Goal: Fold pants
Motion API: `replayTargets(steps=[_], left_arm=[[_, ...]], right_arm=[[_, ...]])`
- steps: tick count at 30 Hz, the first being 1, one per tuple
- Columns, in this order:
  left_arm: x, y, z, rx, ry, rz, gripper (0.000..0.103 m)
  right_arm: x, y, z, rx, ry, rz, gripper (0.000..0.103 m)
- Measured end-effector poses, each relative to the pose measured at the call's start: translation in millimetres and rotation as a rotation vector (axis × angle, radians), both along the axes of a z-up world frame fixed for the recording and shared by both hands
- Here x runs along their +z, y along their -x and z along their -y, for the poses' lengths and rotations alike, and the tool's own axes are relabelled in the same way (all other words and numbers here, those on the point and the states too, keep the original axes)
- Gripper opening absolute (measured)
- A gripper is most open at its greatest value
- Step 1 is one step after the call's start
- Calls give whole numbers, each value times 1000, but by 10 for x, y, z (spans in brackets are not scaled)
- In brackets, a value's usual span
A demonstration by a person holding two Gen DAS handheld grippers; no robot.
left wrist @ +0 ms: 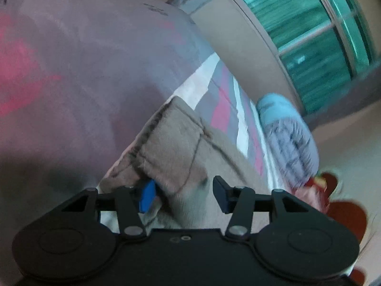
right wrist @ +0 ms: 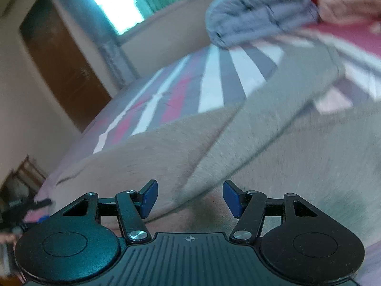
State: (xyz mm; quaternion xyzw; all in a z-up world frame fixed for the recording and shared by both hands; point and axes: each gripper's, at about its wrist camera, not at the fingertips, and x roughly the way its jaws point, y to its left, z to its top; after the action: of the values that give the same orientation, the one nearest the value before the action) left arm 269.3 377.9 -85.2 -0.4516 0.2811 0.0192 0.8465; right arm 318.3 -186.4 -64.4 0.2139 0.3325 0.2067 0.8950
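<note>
Left wrist view: the left gripper (left wrist: 183, 191) has its fingers spread wide and holds nothing. The tan pants (left wrist: 181, 147) lie right in front of it on the striped bed cover (left wrist: 223, 109), hem end near.

Right wrist view: the right gripper (right wrist: 188, 199) is spread wide too, just above the pants (right wrist: 238, 147). They look laid out, maybe folded once. More folding seems left.

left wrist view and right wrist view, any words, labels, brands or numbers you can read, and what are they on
No text reads clearly in either view.
Dark printed marks on the pale sheet, top of the left wrist view: too blurred to read.
More dark marks at that sheet's far left edge: cut off and blurred.
Small engraved symbol on the left gripper body: a mark, not lettering.
Crosshair mark on the right gripper body: no words.
Pants: no label visible.
</note>
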Motion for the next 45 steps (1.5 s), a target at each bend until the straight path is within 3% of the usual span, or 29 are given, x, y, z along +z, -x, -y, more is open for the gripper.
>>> replayTargets(steps=[1, 4, 5, 6, 7, 9, 13, 16, 19, 22, 23, 28, 31, 33, 35, 36, 37, 39, 42, 45], left_arm=[[-18, -35, 10, 21, 7, -4, 23], [-32, -58, 37, 44, -23, -19, 19], [-13, -51, 47, 44, -43, -19, 18], [5, -39, 53, 43, -48, -17, 15], [32, -22, 53, 48, -53, -10, 13], [131, 29, 45, 50, -55, 24, 12], [431, 185, 78, 15, -74, 83, 12], [458, 322, 92, -12, -104, 69, 12], [200, 314, 84, -36, -143, -57, 11], [116, 290, 93, -12, -120, -59, 11], [160, 269, 115, -11, -134, -60, 11], [387, 307, 157, -34, -217, -10, 11], [300, 246, 185, -39, -247, -72, 12], [230, 224, 207, -38, -258, -92, 15], [284, 271, 244, -11, -253, -88, 21], [341, 299, 298, 2, -289, -97, 24], [412, 325, 373, 21, -345, -117, 34], [543, 404, 535, 61, -445, -127, 48], [649, 469, 788, 59, -500, -118, 52], [624, 390, 1067, 41, -547, -173, 56]], right_arm=[[-59, -64, 11, -11, -20, -29, 61], [-200, -233, 63, -49, -85, -89, 61], [-206, -270, 67, -59, -96, -96, 52], [-209, -304, 79, -64, -100, -101, 37], [-216, -345, 90, -59, -104, -116, 12], [-188, -366, 137, -50, -113, -117, 10], [146, -89, 224, -20, -91, 6, 10], [288, 225, 380, -8, -112, 55, 10], [121, 436, 418, 23, -89, 18, 10], [-233, 468, 274, 32, 16, -94, 10], [-287, 509, 273, 31, 14, -93, 10], [-131, 644, 378, 26, -32, -52, 10], [-95, 679, 403, 33, -51, -64, 11], [-245, 651, 346, 37, -12, -117, 10], [-319, 699, 399, 34, -38, -125, 12], [-289, 719, 428, 26, -46, -125, 16], [-240, 754, 469, 8, -44, -113, 26], [-101, 849, 539, -19, -18, -47, 30], [12, 917, 647, -57, 17, 19, 30], [202, 739, 534, -84, 78, 39, 30]])
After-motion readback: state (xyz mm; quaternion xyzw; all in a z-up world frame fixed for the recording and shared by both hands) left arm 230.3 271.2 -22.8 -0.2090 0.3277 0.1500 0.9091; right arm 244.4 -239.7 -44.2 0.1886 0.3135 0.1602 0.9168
